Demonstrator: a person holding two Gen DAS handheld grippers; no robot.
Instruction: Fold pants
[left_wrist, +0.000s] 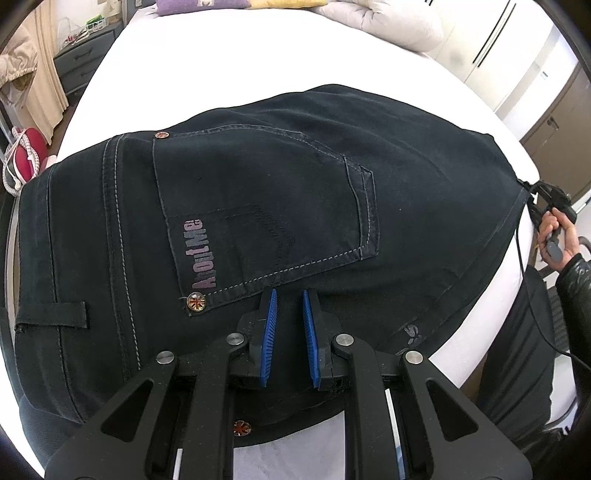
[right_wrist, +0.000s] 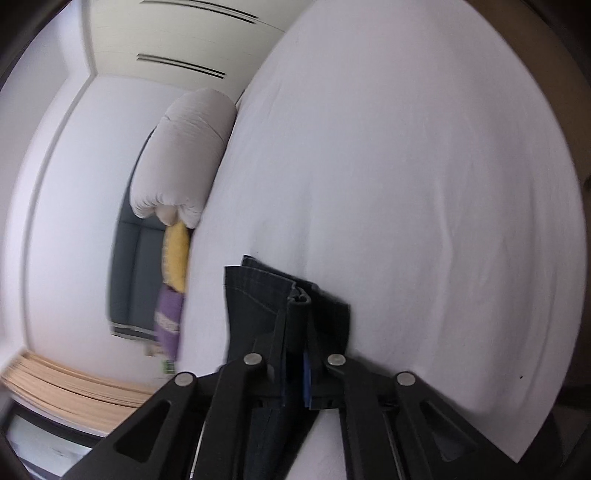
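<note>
Dark navy pants (left_wrist: 280, 192) lie spread on the white bed (left_wrist: 240, 62), back pocket up, with the printed label toward me. My left gripper (left_wrist: 288, 295) points down at the fabric just below the pocket. Its blue pads (left_wrist: 269, 332) stand a narrow gap apart with dark cloth between them, and it looks shut on the pants. At the right edge of the left wrist view a hand holds my right gripper (left_wrist: 550, 201) at the far end of the pants. In the right wrist view that right gripper (right_wrist: 297, 306) is shut on the stacked leg hems (right_wrist: 255, 291) above the sheet.
A rolled pale duvet (left_wrist: 388, 26) and purple (left_wrist: 199, 5) and yellow pillows lie at the head of the bed. A grey dresser (left_wrist: 85, 62) stands at the left and white wardrobes (left_wrist: 517, 59) at the right. The bed sheet (right_wrist: 406, 184) lies bare beyond the hems.
</note>
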